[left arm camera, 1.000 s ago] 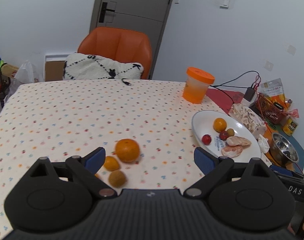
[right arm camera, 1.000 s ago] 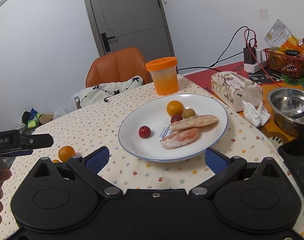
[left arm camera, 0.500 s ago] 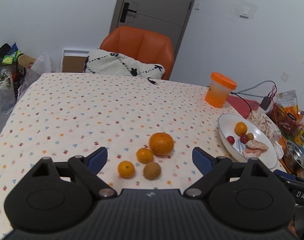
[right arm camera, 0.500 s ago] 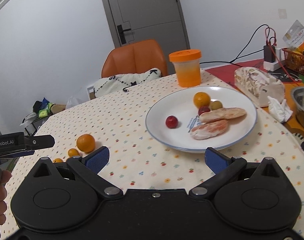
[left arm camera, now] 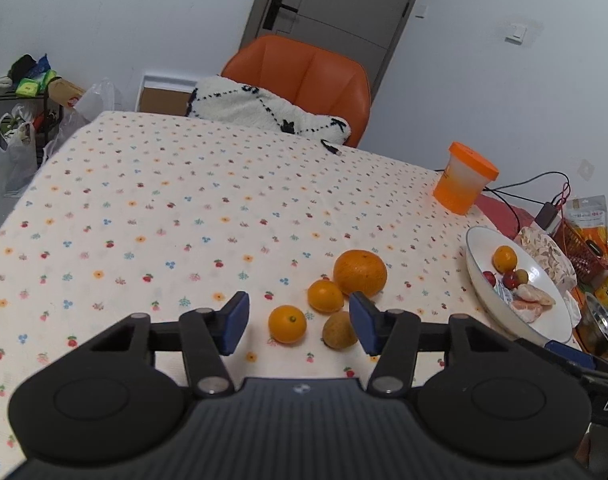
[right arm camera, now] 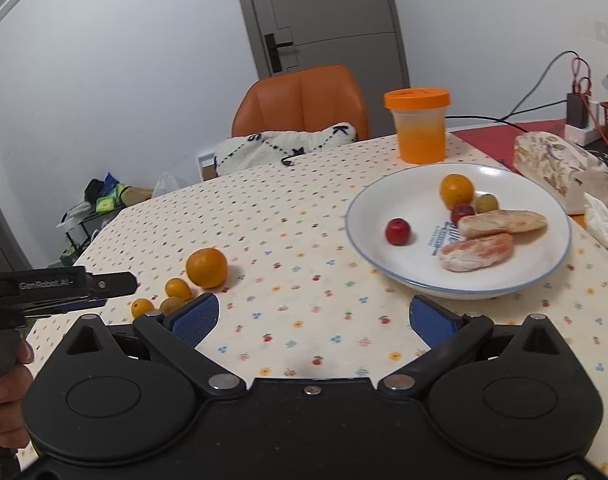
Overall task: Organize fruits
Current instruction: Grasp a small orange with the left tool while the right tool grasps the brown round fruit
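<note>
Loose fruit lies on the flowered tablecloth: a big orange [left arm camera: 359, 273], two small oranges [left arm camera: 325, 296] [left arm camera: 287, 324] and a brown round fruit [left arm camera: 339, 330]. My left gripper [left arm camera: 300, 328] hovers just before them, its jaws closing. The nearer small orange and the brown fruit show between the pads, which touch neither. A white plate [right arm camera: 383, 208] to the right holds an orange [right arm camera: 457, 191], small red fruits [right arm camera: 397, 231] and peeled segments [right arm camera: 475, 252]. My right gripper [right arm camera: 313, 322] stands open above the cloth in front of the plate, holding nothing.
An orange-lidded cup [left arm camera: 463, 184] stands behind the plate, and an orange chair [left arm camera: 304, 76] with a white cushion sits at the far edge. A tissue pack [right arm camera: 559, 168], a metal bowl [left arm camera: 599, 328], cables and a basket crowd the right side. A hand [right arm camera: 8, 364] holds the left gripper's handle.
The left gripper's jaws have narrowed a lot, and the loose fruit now sits centred between them. The right wrist view has swung left, so the plate sits further right and the loose fruit shows.
</note>
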A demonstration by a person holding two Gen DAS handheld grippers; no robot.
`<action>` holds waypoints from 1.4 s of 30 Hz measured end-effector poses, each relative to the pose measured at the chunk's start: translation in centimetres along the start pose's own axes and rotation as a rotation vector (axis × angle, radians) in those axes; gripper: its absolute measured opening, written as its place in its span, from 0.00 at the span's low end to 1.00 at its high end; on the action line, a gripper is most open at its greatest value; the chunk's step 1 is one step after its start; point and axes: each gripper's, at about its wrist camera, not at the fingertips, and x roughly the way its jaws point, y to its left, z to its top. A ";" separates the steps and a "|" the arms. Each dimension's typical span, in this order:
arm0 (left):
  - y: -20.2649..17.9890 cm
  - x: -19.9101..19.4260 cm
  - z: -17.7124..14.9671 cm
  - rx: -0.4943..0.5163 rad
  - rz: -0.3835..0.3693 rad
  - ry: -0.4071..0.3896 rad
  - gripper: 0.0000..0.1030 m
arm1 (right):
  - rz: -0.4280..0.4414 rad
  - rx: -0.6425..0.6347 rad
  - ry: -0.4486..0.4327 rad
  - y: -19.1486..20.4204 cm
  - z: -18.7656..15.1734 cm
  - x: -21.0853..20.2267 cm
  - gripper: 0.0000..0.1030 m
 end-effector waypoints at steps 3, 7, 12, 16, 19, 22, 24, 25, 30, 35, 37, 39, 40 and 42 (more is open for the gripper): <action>0.2 0.8 -0.2 0.003 0.009 0.023 0.45 | 0.004 -0.006 0.006 0.4 0.1 0.3 1.00; 0.8 1.7 -0.5 -0.023 0.010 0.051 0.37 | 0.002 -0.009 0.016 0.8 0.1 0.9 1.00; 1.2 2.0 -0.7 -0.016 0.008 0.056 0.21 | -0.006 -0.024 0.042 1.4 -0.1 2.1 1.00; 1.6 1.3 -0.4 -0.026 0.014 0.035 0.21 | 0.019 -0.032 0.048 2.4 0.0 2.8 1.00; 2.1 0.6 0.0 -0.037 0.008 0.025 0.21 | 0.043 -0.059 0.043 3.4 -0.1 3.0 0.98; 2.7 0.2 0.1 -0.048 0.008 0.019 0.21 | 0.065 -0.083 0.053 4.4 -0.1 3.4 0.91; 3.0 0.2 0.1 -0.054 0.007 0.021 0.21 | 0.083 -0.090 0.064 4.9 -0.1 3.8 0.89; 3.1 0.1 0.1 -0.056 0.007 0.021 0.21 | 0.089 -0.094 0.066 5.2 -0.2 3.9 0.88; 3.9 0.0 0.1 -0.067 0.007 0.022 0.21 | 0.127 -0.106 0.078 6.4 -0.2 4.6 0.81; 4.7 -0.4 0.3 -0.081 0.011 0.012 0.21 | 0.155 -0.102 0.104 7.4 -0.1 5.7 0.75; 5.0 -0.5 0.4 -0.087 0.011 0.008 0.21 | 0.163 -0.104 0.113 7.8 0.0 6.1 0.73; 5.4 -0.6 0.4 -0.093 0.008 0.004 0.21 | 0.177 -0.109 0.121 8.3 0.0 6.5 0.70; 5.5 -0.6 0.4 -0.096 0.007 0.004 0.21 | 0.180 -0.112 0.125 8.5 0.0 6.7 0.69; 5.6 -0.5 0.5 -0.097 0.006 0.008 0.21 | 0.186 -0.126 0.130 9.2 0.0 7.2 0.68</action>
